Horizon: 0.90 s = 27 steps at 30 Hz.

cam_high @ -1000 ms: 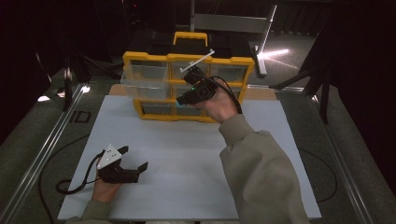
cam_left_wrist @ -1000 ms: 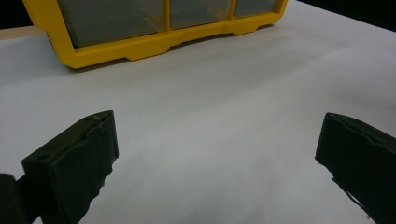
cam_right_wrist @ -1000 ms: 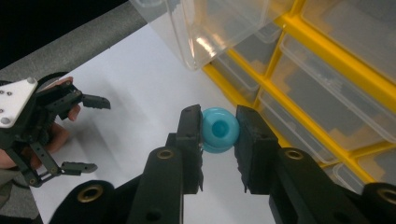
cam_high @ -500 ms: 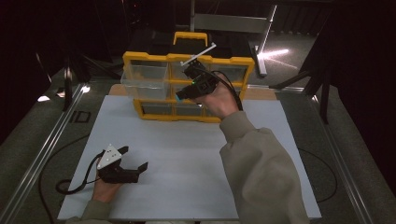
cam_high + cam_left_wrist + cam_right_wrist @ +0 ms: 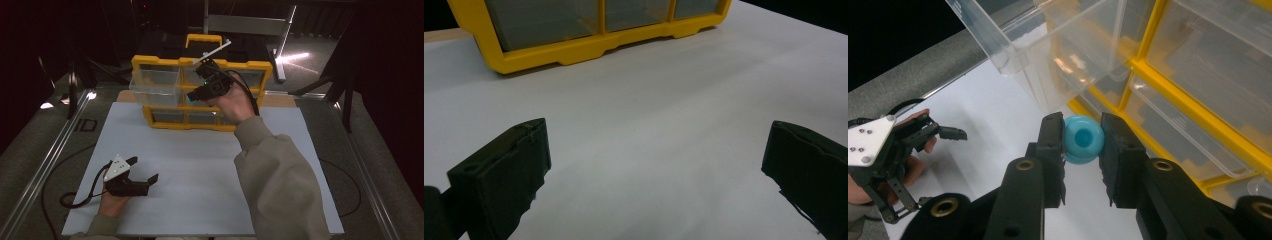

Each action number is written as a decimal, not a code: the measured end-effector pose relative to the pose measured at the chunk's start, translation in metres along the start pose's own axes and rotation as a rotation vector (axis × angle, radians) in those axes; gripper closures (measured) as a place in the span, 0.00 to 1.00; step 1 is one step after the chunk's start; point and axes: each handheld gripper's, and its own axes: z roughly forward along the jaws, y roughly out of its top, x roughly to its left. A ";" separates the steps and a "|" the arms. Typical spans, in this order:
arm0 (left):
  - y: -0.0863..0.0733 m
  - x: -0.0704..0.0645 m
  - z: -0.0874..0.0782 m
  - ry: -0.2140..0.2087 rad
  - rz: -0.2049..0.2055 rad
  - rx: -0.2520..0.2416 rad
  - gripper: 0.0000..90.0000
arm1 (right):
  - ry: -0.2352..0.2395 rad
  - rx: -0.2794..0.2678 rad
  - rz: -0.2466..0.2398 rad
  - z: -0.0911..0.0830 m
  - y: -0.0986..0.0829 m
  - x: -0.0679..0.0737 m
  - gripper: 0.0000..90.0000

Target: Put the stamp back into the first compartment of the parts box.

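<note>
My table (image 5: 75,150) is covered by a white sheet (image 5: 200,165) that reaches nearly to its side edges, with a strip of bare wood showing along the far edge. At the far end of the sheet stands a yellow drawer cabinet (image 5: 200,122) with clear drawers, its base resting flat on the white surface. My left gripper (image 5: 142,172) rests low on the near left part of the sheet.
</note>
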 end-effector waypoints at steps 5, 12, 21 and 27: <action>0.000 0.000 0.000 -0.001 -0.001 -0.001 0.00 | -0.006 -0.016 0.006 -0.002 0.004 -0.001 0.80; 0.000 0.000 0.000 -0.001 -0.001 -0.001 0.00 | -0.005 -0.028 0.016 -0.005 0.010 -0.002 0.80; 0.000 0.000 0.000 -0.001 -0.001 -0.003 0.00 | -0.015 -0.051 0.030 -0.009 0.017 -0.002 0.80; 0.000 0.000 0.000 -0.001 0.002 -0.001 0.00 | -0.018 -0.065 0.041 -0.012 0.021 -0.003 0.80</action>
